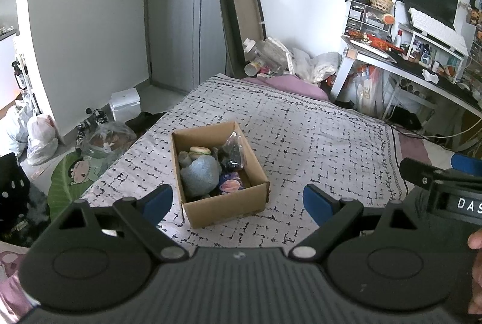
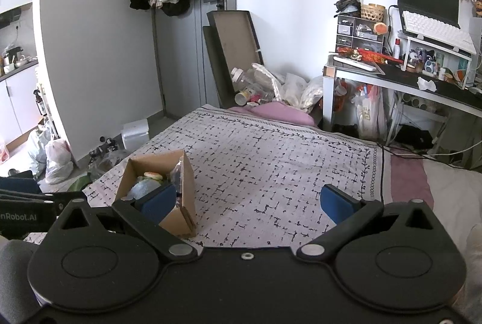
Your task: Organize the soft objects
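Observation:
A brown cardboard box [image 1: 229, 208] stands on the patterned bedspread [image 1: 301, 137]. Inside lie a blue-grey plush [image 1: 200, 173], a small burger toy [image 1: 199, 150], a dark item in a clear bag [image 1: 232, 153] and a purple-pink toy [image 1: 230, 184]. My left gripper [image 1: 238, 202] is open and empty, held above and just in front of the box. My right gripper [image 2: 248, 202] is open and empty over the bedspread [image 2: 271, 155], to the right of the box [image 2: 183, 212]. The right gripper's body also shows in the left wrist view [image 1: 446, 188].
A cluttered desk [image 1: 421, 67] with monitor and keyboard stands at the right. Bottles and bags [image 1: 271, 58] pile at the bed's far end by a leaning case. Plastic bags [image 1: 42, 137] and a white bin [image 1: 125, 104] sit on the floor at left.

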A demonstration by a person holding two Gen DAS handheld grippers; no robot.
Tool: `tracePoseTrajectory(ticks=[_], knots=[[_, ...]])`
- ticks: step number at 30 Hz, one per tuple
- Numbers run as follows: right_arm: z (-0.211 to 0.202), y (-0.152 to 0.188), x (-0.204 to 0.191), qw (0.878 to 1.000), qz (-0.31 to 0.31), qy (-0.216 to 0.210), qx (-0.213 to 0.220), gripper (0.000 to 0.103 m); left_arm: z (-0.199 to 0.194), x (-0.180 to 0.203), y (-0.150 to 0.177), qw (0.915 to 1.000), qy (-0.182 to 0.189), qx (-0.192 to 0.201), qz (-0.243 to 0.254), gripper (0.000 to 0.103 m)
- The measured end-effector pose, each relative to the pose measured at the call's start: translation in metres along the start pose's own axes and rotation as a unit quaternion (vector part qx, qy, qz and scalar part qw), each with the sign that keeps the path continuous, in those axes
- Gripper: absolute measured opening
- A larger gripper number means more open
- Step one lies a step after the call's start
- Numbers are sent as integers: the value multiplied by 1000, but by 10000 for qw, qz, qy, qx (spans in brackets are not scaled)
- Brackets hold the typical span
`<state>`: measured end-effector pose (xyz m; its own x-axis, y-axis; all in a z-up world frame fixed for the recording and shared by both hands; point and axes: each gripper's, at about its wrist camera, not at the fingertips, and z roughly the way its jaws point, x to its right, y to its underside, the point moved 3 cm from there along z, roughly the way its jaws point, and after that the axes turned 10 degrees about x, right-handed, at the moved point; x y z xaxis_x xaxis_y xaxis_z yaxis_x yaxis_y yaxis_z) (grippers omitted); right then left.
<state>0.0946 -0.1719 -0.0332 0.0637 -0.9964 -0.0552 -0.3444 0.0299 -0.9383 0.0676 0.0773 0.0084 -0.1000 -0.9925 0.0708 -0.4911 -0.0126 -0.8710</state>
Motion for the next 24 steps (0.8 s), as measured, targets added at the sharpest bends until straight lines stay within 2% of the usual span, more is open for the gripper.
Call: tracePoseTrajectory(ticks=[24], knots=[[2, 1, 5, 9999, 87, 56, -57, 103, 1, 4, 0, 10000, -7, -20, 2, 93]])
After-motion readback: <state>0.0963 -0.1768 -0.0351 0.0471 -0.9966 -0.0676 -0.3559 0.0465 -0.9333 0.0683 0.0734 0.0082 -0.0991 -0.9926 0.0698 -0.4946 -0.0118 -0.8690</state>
